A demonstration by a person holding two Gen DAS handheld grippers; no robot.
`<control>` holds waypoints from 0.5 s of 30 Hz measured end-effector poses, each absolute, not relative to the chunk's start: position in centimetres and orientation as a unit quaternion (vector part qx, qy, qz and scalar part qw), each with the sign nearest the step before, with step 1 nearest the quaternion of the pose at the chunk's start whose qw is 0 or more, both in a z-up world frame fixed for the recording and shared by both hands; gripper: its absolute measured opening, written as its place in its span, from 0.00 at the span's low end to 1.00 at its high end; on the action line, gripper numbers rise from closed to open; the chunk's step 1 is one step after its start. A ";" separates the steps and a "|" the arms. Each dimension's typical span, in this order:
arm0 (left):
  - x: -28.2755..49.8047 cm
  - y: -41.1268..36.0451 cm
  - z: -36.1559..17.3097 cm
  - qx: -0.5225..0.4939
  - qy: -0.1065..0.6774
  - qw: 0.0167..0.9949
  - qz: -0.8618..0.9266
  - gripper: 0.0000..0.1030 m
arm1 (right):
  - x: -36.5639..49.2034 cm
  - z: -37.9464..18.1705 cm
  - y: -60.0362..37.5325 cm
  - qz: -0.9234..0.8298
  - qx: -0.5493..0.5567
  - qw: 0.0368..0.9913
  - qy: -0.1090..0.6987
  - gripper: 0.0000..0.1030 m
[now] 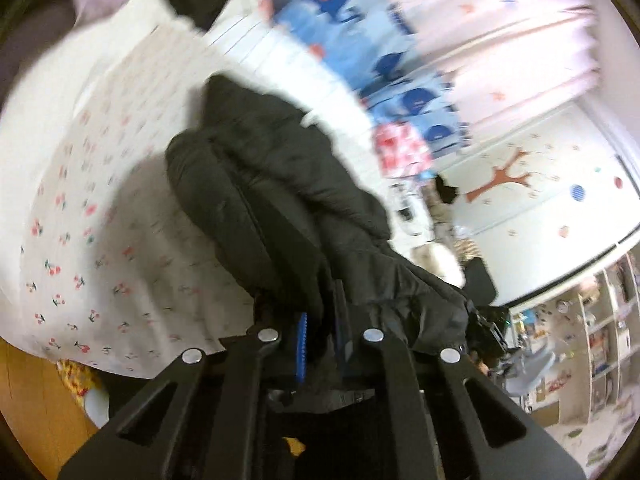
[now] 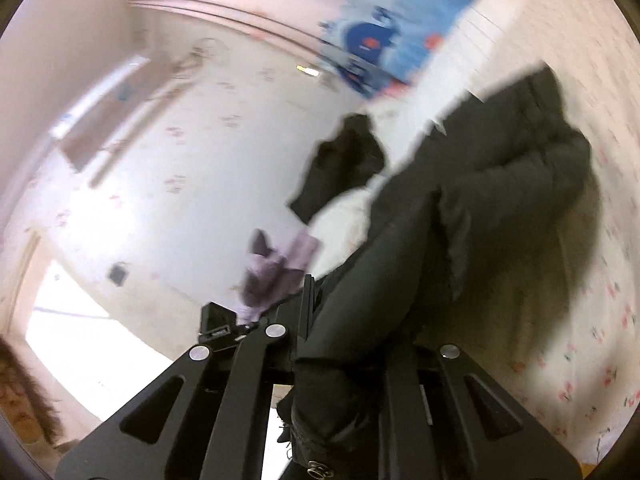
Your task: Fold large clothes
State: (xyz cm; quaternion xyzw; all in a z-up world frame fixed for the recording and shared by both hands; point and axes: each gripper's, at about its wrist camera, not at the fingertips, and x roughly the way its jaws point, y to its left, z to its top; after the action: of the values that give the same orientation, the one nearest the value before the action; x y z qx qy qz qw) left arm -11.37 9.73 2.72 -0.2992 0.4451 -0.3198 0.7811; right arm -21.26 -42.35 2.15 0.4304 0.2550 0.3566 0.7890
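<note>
Fabric of a black padded jacket [image 1: 280, 184] fills the left gripper [image 1: 320, 320], whose fingers are clamped on a bunched fold of it; the blue pads are half buried in the cloth. The right gripper [image 2: 340, 320] is likewise clenched on another part of the same jacket [image 2: 480, 200], its fingertips hidden under the dark folds. The jacket hangs from both grips just above a bed [image 1: 100, 240] covered by a white cherry-print sheet. Motion blur smears both views. Farther off lie one blue patterned quilt [image 1: 360, 20], one lilac garment [image 2: 276, 272] and one smaller dark garment [image 2: 344, 164]. A pale curtain [image 1: 520, 20] hangs beyond the bed, and cluttered shelves [image 1: 600, 340] stand at far right.
</note>
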 end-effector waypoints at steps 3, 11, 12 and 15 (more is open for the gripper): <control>-14.6 10.6 5.9 -0.293 0.425 0.786 -0.342 0.10 | -24.2 5.0 -43.2 0.380 0.411 0.793 0.239 0.08; -22.5 15.2 1.0 -0.157 0.543 0.747 -0.350 0.10 | -31.9 -2.4 -46.7 0.308 0.323 0.758 0.476 0.51; -22.7 17.3 -1.1 -0.154 0.570 0.744 -0.312 0.10 | -32.6 -3.7 -47.9 0.273 0.323 0.755 0.501 0.51; -21.4 22.8 -2.5 -0.194 0.578 0.764 -0.212 0.10 | -32.4 -3.8 -51.5 0.186 0.335 0.784 0.488 0.54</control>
State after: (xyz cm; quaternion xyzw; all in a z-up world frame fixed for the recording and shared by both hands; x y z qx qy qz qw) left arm -21.39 22.85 -2.52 -0.1941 0.5783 -0.2118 0.7636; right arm -32.37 -51.45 -3.83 0.3354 0.4879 0.1863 0.7840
